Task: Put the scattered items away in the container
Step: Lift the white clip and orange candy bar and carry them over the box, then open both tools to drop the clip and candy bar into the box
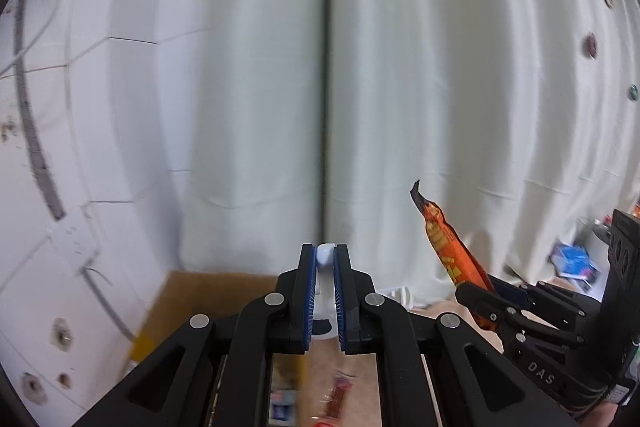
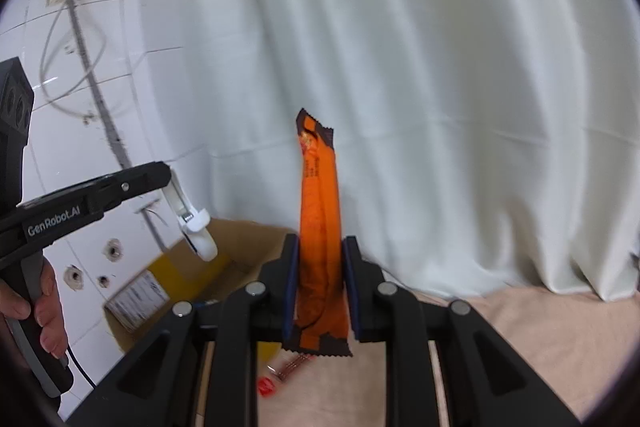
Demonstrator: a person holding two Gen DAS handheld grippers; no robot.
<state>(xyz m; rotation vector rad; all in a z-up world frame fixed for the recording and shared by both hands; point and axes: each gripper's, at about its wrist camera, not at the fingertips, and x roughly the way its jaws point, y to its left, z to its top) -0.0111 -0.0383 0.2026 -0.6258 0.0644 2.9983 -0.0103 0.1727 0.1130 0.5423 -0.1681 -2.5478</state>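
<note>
My left gripper (image 1: 325, 259) is shut on a small white plastic caster wheel (image 1: 323, 283), held above the open cardboard box (image 1: 208, 291); the wheel hangs from it in the right wrist view (image 2: 196, 231). My right gripper (image 2: 320, 247) is shut on an orange snack bar (image 2: 320, 207) that stands upright between the pads. The bar and right gripper show at the right of the left wrist view (image 1: 452, 247). The cardboard box (image 2: 240, 247) lies low left in the right wrist view, beneath the wheel.
A white curtain (image 2: 440, 67) hangs behind the beige table (image 2: 540, 327). A tiled wall (image 1: 60, 107) stands at the left. Small red packets (image 2: 280, 375) lie on the table below my right gripper. Blue packets (image 1: 572, 263) lie at the far right.
</note>
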